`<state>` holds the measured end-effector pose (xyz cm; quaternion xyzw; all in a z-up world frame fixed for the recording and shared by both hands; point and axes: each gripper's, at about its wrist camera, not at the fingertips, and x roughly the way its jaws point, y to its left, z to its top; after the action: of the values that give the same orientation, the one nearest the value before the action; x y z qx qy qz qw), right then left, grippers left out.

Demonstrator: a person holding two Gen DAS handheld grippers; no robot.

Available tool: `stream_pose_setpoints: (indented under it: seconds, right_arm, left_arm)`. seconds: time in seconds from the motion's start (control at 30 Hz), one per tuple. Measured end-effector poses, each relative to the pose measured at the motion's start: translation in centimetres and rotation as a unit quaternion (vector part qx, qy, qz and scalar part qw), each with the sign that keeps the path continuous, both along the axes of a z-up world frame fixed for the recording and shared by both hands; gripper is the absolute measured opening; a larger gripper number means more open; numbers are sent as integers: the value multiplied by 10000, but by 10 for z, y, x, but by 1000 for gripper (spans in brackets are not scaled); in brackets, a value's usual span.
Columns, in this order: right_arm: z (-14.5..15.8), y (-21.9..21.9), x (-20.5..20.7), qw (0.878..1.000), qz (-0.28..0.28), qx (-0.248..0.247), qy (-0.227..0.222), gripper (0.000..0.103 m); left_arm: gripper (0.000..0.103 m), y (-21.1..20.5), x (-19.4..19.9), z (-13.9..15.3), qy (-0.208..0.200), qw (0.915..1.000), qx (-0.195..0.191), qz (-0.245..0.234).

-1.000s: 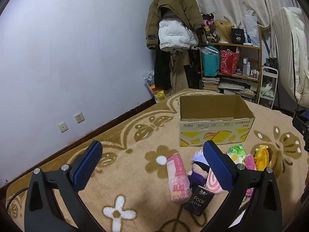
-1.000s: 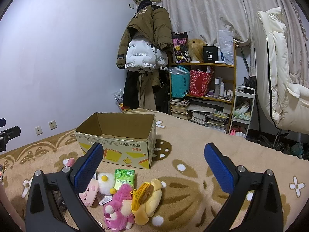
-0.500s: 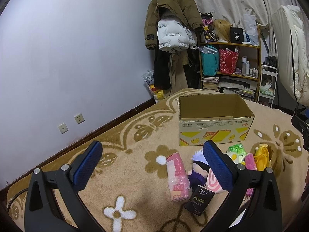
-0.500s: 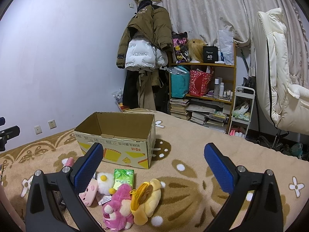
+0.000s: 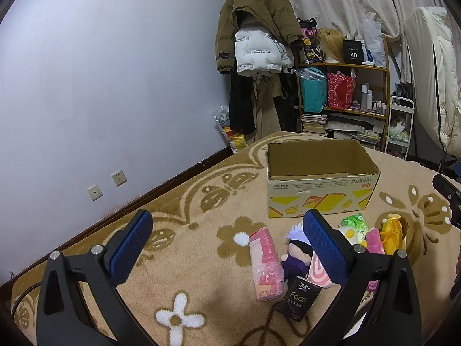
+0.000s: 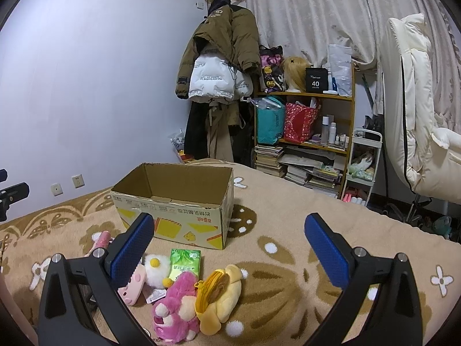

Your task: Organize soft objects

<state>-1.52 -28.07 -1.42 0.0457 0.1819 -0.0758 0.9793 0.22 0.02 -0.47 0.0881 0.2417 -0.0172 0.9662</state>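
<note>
1. Hovering above the rug (image 6: pixel 288 216) with both tools: left gripper (image 5: pixel 227 243) spread wide and holding nothing, right gripper (image 6: pixel 229 245) likewise gaping and empty.
2. Taking the cardboard box (image 6: pixel 175 204) as the landmark: standing open-topped, apparently empty, with the whole heap of soft things lying just in front of its printed wall.
3. Lying nearest that wall: a green tissue pack (image 6: pixel 185 263) and a white egg plush (image 6: pixel 157 268); farther out, a pink plush (image 6: pixel 175 311) touching a yellow plush (image 6: pixel 220 297).
4. Lying off the box's front-left corner: a pink roll (image 5: pixel 265 262), a purple-clad doll (image 5: pixel 296 256) and a black tissue pack (image 5: pixel 299 298).
5. Probably choosing a first pick; reaching with the right gripper for the yellow plush, being outermost and least crowded.
6. Coming down straight over its thickest part, closing across the narrow side, squeezing enough for the stuffing to hold.
7. Lifting clear of the box's rim before letting go, avoiding a knock against the near wall.
8. Keeping the left gripper aside, away from the box's mouth.
</note>
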Motion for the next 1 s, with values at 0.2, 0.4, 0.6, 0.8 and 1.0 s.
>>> stream_pose_setpoints:
  seconds: [0.2, 0.4, 0.6, 0.8, 1.0]
  right_arm:
    - [0, 1, 1, 10000, 6, 8, 7, 103]
    - [-4, 3, 1, 10000, 0, 12, 18, 103]
    - [-3, 3, 1, 10000, 4, 11, 24, 103]
    - [-12, 5, 7, 10000, 29, -62, -61, 103]
    - [-18, -8, 10, 10000, 76, 34, 18, 103]
  left_arm:
    - [103, 0, 0, 0, 6, 10000, -8, 7]
    - [103, 0, 1, -1, 15, 10000, -2, 16]
    - [103, -1, -2, -1, 78, 10000, 4, -58]
    - [103, -3, 8, 2, 356, 9988, -22, -334]
    - [103, -11, 31, -9, 625, 9975, 112, -302]
